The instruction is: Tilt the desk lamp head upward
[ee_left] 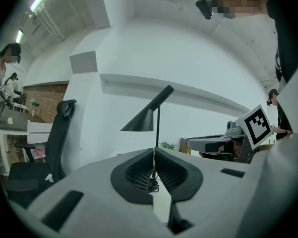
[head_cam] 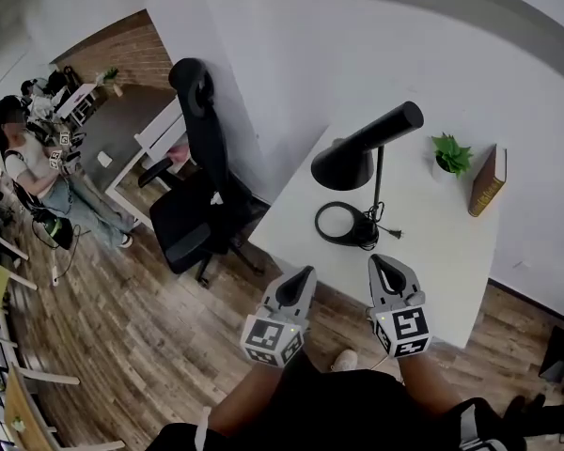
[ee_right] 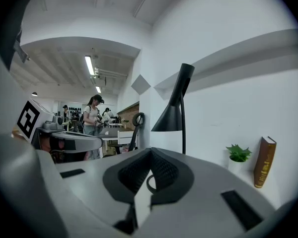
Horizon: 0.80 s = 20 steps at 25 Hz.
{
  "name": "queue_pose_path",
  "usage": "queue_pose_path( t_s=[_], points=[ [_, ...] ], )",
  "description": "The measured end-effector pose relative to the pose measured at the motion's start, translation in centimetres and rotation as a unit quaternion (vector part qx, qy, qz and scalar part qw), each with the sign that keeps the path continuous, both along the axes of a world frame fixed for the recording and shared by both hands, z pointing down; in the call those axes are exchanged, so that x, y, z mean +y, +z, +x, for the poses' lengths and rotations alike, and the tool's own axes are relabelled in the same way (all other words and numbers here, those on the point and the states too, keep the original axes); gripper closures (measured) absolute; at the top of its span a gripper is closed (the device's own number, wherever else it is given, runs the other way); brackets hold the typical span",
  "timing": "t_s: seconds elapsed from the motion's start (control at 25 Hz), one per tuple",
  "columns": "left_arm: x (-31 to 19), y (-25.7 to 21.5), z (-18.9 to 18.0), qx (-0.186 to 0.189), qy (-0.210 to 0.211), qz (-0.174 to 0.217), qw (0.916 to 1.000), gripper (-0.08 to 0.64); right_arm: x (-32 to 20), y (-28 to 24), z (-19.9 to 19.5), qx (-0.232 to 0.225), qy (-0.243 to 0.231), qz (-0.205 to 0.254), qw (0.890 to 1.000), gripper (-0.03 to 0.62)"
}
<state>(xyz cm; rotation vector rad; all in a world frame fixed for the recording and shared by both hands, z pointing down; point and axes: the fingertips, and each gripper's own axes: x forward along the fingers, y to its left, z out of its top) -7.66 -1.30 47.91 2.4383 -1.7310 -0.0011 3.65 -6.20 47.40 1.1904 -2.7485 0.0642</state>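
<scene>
Both grey hand-held grippers, left gripper (head_cam: 304, 274) and right gripper (head_cam: 380, 263), are hovering shut and empty at the near edge of the white desk (head_cam: 446, 247). Farther in, the black cone-headed desk lamp (head_cam: 346, 164) is standing untouched, its head pointing down. Nudging that head up with closed jaws and an unsteadied base is likely risking a slip or a tipped lamp.

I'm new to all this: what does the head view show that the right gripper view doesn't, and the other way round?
Only the head view: the wooden floor, and the right gripper seen whole from above, marker cube included.

Only the right gripper view: the ceiling strip light, and that gripper's jaws close up, shut with nothing between them.

Both: the desk lamp, plant, book, office chair and left gripper.
</scene>
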Motion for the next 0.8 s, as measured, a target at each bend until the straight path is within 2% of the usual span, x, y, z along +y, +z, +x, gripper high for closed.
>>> queue_pose_path(
  t_s=[0.24,0.56,0.8],
  points=[
    [-0.9,0.5,-0.9,0.016,-0.007,-0.005,0.9998,0.549,-1.3,0.3,0.9,-0.023,0.025,-0.009,0.999,0.592],
    [-4.1,1.0,-2.3,0.109,0.003,-0.035,0.9934,0.549,-4.2,1.1,0.8,0.012,0.04,-0.029,0.999,0.591],
    [-7.6,0.4,-3.6,0.121,0.017,-0.046,0.9915,0.549,-6.4,0.5,0.0,0.025,0.05,-0.027,0.998,0.591]
  ],
)
